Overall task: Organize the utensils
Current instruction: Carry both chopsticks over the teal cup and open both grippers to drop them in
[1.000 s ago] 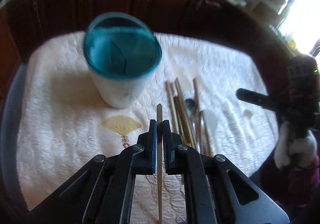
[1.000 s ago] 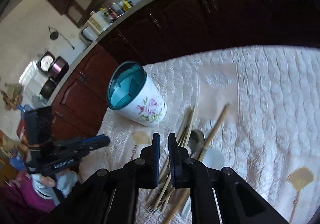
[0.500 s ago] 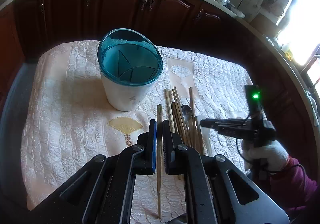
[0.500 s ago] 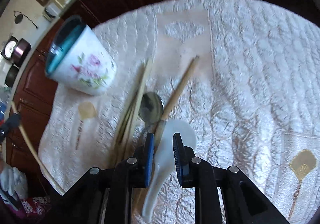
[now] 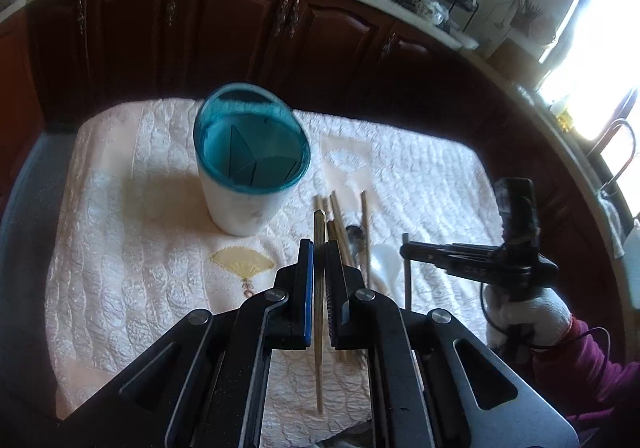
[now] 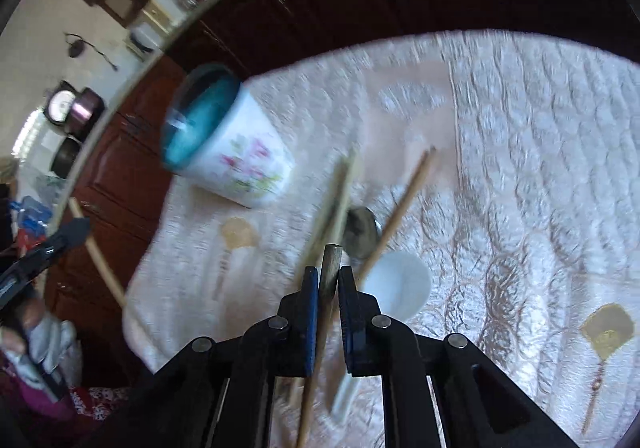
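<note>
Both pairs of fingers are clamping chopsticks: the left gripper (image 5: pixel 316 280) is pinching a wooden chopstick (image 5: pixel 319 312), and the right gripper (image 6: pixel 329 302), jaws just closing, is tilting downward gripping a second chopstick (image 6: pixel 325 312). Beyond, remaining utensils (image 5: pixel 352 232) are lying beside the teal-rimmed holder (image 5: pixel 250 155) on the quilted cloth (image 5: pixel 120 240).

Quilted cloth (image 5: pixel 140 248); wooden chopsticks (image 5: pixel 338 215); glossy, perhaps ceramic, spoon (image 6: pixel 400 284).

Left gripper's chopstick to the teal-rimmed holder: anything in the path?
Nothing visible. The left gripper is shut on a wooden chopstick; only bare quilted cloth lies between it and the white teal-rimmed utensil holder, whose divided compartments look empty.
</note>
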{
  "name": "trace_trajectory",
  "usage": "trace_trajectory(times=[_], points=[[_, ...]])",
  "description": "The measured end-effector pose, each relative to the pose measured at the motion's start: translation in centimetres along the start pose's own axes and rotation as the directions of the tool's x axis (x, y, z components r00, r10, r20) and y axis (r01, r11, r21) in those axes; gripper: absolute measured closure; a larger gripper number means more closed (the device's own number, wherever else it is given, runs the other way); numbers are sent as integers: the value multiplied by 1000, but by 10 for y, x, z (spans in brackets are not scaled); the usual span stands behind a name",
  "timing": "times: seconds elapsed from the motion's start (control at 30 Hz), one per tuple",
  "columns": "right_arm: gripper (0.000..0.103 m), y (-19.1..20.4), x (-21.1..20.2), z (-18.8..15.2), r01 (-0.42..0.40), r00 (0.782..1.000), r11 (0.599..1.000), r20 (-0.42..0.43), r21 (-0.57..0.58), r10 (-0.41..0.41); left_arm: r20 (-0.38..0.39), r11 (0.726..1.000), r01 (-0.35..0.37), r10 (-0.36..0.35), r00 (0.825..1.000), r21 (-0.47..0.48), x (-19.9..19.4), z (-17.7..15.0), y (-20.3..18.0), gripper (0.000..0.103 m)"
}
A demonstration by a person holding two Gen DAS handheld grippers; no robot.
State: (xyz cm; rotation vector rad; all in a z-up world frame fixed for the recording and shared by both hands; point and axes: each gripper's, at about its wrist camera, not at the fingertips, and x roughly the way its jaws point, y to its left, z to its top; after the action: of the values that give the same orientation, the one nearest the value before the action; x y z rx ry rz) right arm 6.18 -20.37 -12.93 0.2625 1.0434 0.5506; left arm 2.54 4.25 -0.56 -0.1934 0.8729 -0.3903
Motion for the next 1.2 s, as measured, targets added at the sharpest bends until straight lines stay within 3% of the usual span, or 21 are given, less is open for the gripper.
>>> trace_trajectory(times=[0.27,0.6,0.9,1.2], points=[[95,48,-69,37,-114,980,988,151,-103,129,95,1000,10,-12,995,30,-37,28,-3,99],[96,106,-128,114,-74,940,962,304,-264,156,237,998,-46,35,971,42,-71,86,7,99],[96,137,-122,171,-10,941,944,316,-328,120,320,990,-142,140,937,-17,-60,136,30,99],[96,138,-88,191,23,949,945,304,-328,82,305,983,-179,183,935,-41,-37,153,48,99]])
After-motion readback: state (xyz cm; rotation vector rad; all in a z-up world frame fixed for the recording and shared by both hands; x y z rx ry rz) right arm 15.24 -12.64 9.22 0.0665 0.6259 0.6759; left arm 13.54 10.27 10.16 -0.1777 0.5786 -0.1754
